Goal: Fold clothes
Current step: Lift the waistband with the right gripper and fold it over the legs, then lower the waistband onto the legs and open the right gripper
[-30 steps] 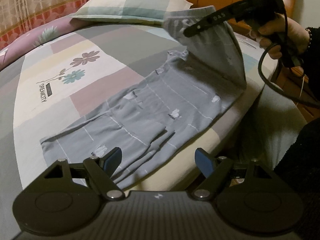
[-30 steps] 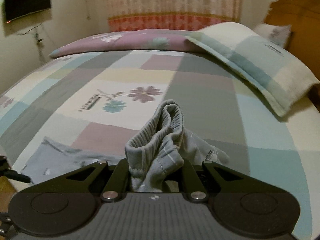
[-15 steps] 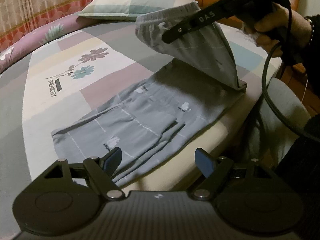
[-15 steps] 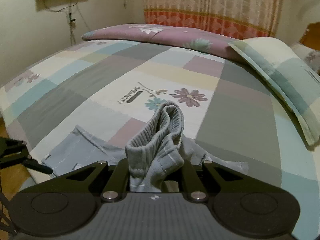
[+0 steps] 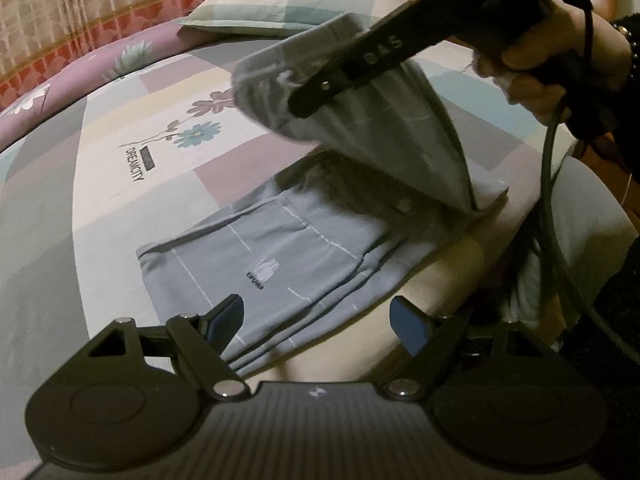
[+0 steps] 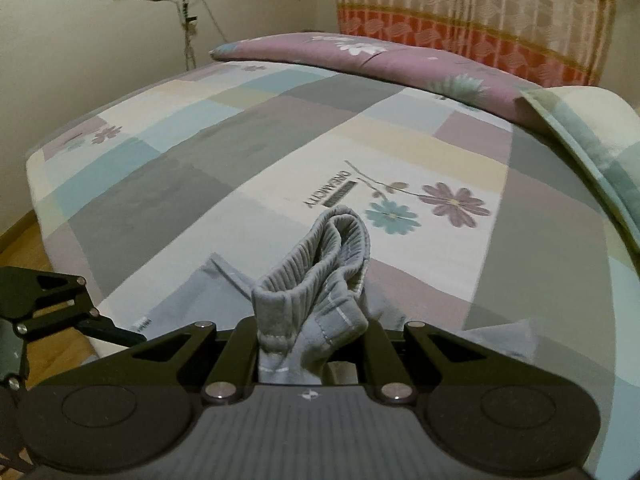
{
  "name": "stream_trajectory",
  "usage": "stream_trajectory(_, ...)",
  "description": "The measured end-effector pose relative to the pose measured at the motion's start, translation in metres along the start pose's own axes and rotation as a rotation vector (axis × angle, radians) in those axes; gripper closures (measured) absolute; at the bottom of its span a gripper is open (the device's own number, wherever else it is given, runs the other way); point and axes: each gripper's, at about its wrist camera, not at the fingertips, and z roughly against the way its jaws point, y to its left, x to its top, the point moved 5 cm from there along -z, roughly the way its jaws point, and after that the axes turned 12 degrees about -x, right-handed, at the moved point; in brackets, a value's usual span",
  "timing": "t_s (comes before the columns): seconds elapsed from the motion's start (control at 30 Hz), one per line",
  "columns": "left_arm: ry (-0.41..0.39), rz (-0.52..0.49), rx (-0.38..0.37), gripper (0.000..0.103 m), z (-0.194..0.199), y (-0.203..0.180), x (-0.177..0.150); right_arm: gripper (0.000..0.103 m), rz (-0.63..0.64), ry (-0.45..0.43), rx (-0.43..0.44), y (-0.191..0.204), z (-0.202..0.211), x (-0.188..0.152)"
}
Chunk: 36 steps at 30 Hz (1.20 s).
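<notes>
A: Where are the grey trousers (image 5: 288, 256) now?

B: They lie near the edge of the bed (image 5: 52, 216), with the legs flat on the patchwork sheet; the waistband (image 6: 320, 264) is lifted in the air, and the cloth under it hangs down to a crease close to the bed's edge.

A: And who holds the waistband?

B: The right gripper (image 6: 310, 344); its jaws are pressed together on the ribbed band, which stands bunched between them. The left gripper (image 5: 318, 322) has its blue pads (image 5: 408, 326) spread wide and holds nothing; it hovers above the leg ends.

A: How to do this fold well, in your opinion?

B: I think the right gripper should carry the waistband over the legs, low and slowly, so the cloth rolls along the crease and does not drag the lower layer; it should lay the band square on the leg ends before letting go. The left gripper can press the legs down, if they begin to slide.

A: Any danger?

B: The trousers lie close to the edge; a hard pull may drag them off.
</notes>
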Motion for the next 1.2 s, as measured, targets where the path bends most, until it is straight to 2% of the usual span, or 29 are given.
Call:
stream_trajectory(0.63,0.005,0.034,0.047,0.023,0.014,0.018,-0.017,0.092,0.084,0.075,0.027,0.049,-0.044,0.019)
stream_trajectory(1.03,0.012,0.052,0.059,0.023,0.017,0.019,-0.018,0.09,0.108,0.143,0.105,0.072,-0.07,0.012)
stream_trajectory(1.13,0.019,0.054,0.063,0.023,0.017,0.018,-0.018,0.084,0.106,0.158,0.144,0.076,-0.078,0.008)
stream_trajectory(1.2,0.024,0.055,0.066,0.023,0.018,0.017,-0.018,0.076,0.097,0.154,0.174,0.077,-0.08,0.005)
